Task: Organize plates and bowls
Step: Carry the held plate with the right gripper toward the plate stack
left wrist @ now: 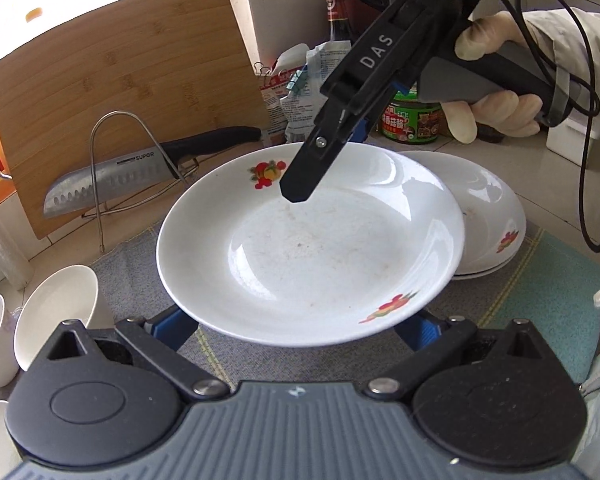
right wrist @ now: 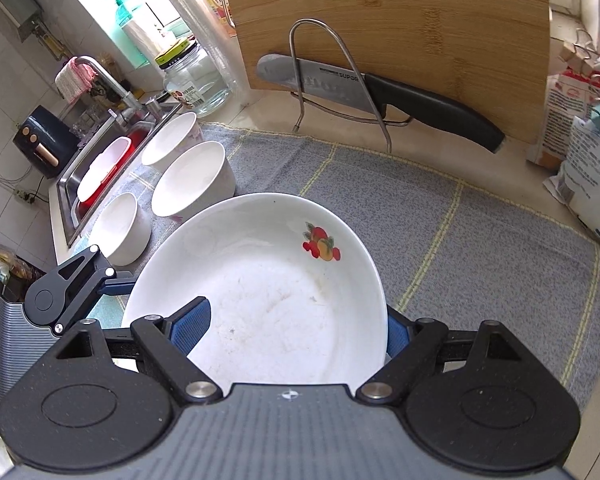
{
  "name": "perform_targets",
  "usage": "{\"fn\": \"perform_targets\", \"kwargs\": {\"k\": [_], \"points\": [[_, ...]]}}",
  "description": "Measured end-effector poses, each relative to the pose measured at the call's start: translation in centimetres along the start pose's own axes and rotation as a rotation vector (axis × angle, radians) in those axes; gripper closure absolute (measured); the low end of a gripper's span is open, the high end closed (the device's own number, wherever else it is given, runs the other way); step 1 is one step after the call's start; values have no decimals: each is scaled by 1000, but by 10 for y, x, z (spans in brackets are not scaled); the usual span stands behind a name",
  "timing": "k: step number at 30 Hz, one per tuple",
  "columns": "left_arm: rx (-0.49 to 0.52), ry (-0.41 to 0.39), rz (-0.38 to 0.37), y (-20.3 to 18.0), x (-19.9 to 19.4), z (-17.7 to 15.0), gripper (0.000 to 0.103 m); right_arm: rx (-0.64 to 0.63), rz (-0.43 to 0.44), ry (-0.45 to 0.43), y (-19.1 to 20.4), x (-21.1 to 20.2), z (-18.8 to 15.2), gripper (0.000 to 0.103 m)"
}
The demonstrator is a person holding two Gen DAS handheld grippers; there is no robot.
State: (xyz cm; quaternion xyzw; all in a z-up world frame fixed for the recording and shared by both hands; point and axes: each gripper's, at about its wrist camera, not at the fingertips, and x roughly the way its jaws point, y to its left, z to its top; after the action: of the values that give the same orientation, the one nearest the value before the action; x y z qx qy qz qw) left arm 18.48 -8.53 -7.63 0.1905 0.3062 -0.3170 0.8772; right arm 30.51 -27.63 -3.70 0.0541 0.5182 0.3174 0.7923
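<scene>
Shows a white plate (right wrist: 260,300) with fruit decals, faintly smudged in its well, held tilted and clear of the grey checked cloth (right wrist: 460,220) that covers the desk (right wrist: 268,108); grips it with the right claw (right wrist: 296,332), clamped across the rim, one blue pad on the upper face at 8 o'clock of the plate in the right wrist view, the other behind the rim at 4 o'clock; seen from the left wrist view, reaches in from 1 o'clock, held by a gloved hand (left wrist: 492,108).

Puts the left claw (left wrist: 296,330) at the plate's opposite edge, its blue fingers (left wrist: 172,328) spread wide and hidden under the rim; cannot tell whether these press on the plate or merely sit below it.

Leaves a stack of matching plates (left wrist: 488,220) on the cloth at 3 o'clock of the held plate in the left wrist view, just beside it, partly overlapped by its rim.

Places three white bowls (right wrist: 192,178) upright on the cloth at 10 to 11 o'clock of the plate in the right wrist view, close together; beyond them, at 10 o'clock, has a sink (right wrist: 66,188) with a red basin.

Sets a knife (right wrist: 340,80) across a wire rack (right wrist: 324,40) at 12 o'clock, in front of a leaning bamboo cutting board (right wrist: 400,20); adds a glass jar (right wrist: 196,80) at 11 o'clock and packets (right wrist: 580,152) at 2 o'clock.
</scene>
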Motion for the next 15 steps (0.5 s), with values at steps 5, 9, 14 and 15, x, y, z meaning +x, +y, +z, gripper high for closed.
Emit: {"fn": "perform_targets", "kwargs": {"k": [5, 9, 14, 15], "points": [[45, -6, -58, -14, 3, 4, 1, 56, -40, -23, -7, -17, -23, 13], [80, -12, -112, -25, 8, 9, 1, 108, -75, -45, -14, -31, -42, 13], [125, -19, -173, -37, 19, 15, 1, 169, -118, -67, -25, -48, -62, 13], [133, -20, -184, -39, 21, 16, 1, 180, -126, -71, -27, -51, -66, 13]]}}
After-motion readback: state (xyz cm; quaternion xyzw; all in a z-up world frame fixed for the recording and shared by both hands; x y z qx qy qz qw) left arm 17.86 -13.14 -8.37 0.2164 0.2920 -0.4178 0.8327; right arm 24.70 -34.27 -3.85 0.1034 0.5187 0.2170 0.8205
